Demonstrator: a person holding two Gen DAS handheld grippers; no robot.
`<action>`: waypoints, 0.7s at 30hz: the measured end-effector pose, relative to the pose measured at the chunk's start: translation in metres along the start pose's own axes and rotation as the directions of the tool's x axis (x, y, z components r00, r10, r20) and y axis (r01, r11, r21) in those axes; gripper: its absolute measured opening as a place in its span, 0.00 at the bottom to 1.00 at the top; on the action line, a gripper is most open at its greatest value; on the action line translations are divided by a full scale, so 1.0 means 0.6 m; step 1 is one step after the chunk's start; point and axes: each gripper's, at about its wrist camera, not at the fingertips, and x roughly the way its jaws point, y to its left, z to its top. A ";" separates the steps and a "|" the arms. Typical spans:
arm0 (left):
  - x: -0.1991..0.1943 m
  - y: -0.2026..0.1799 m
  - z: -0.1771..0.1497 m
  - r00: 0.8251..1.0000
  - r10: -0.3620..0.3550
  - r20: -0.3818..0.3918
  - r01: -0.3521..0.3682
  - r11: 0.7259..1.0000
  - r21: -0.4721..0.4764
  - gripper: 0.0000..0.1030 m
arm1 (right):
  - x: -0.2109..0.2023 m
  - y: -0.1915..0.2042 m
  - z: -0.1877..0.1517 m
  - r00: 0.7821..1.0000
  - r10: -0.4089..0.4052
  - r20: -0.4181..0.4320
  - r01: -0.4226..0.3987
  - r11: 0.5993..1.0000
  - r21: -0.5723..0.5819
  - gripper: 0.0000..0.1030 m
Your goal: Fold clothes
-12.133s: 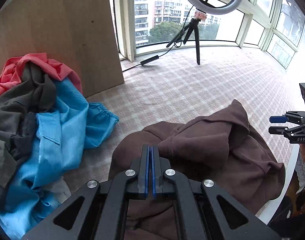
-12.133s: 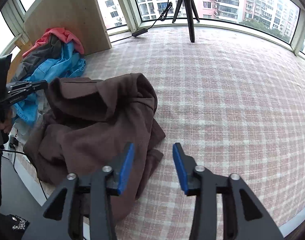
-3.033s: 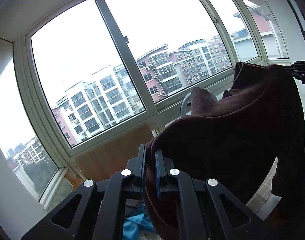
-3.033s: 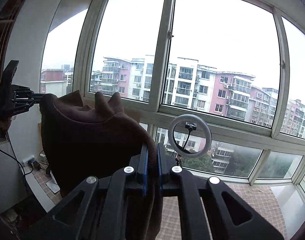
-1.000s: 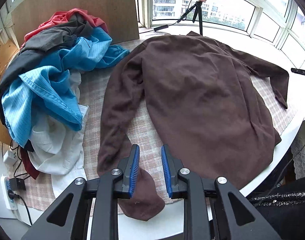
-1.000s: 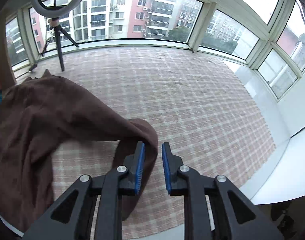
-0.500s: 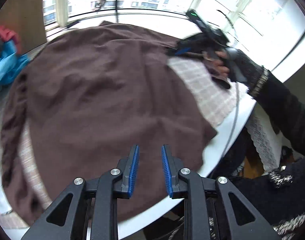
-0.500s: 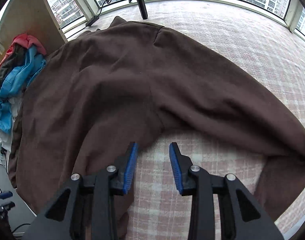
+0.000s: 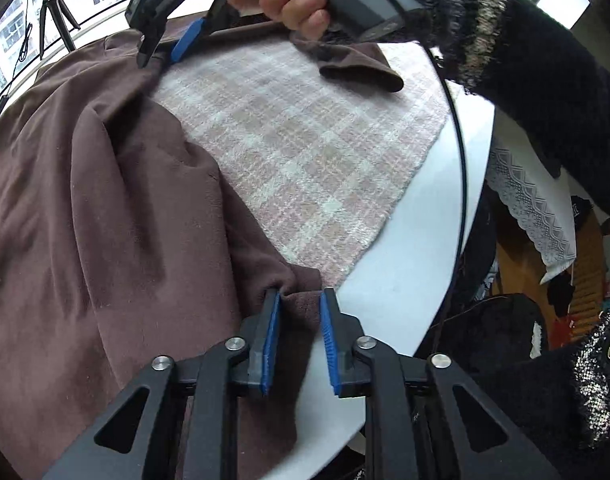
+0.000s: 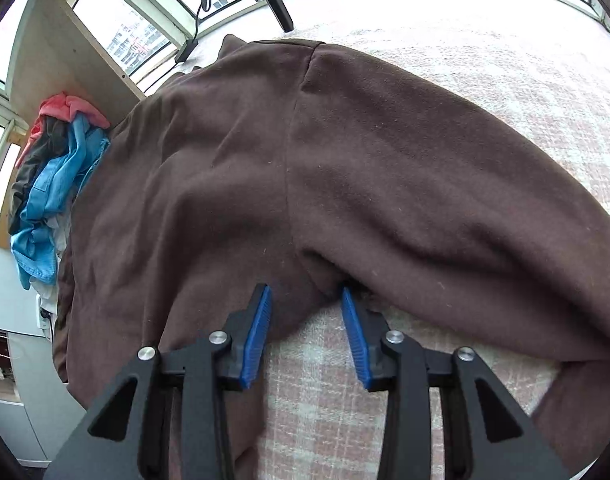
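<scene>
Brown shirt (image 10: 265,168) now spread flat on bench (image 9: 389,280); both grippers have dropped to it. Left gripper (image 9: 299,338) jaws part-open astride hem corner, right gripper (image 10: 305,332) jaws part-open at armpit, neither gripping.

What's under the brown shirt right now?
The brown shirt lies spread on a pink plaid cloth that covers a white table. Whatever lies beneath the shirt's body is hidden by the fabric.

bare plaid cloth (image 9: 305,152) right of brown shirt (image 9: 85,220), clothes pile (image 10: 49,184) crowding left
</scene>
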 end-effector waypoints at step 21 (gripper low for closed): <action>-0.125 -0.058 0.046 0.989 -0.090 0.118 0.083 0.995 0.063 0.10 | -0.090 -0.002 0.045 0.981 0.086 0.176 -0.085 0.996 -0.013 0.05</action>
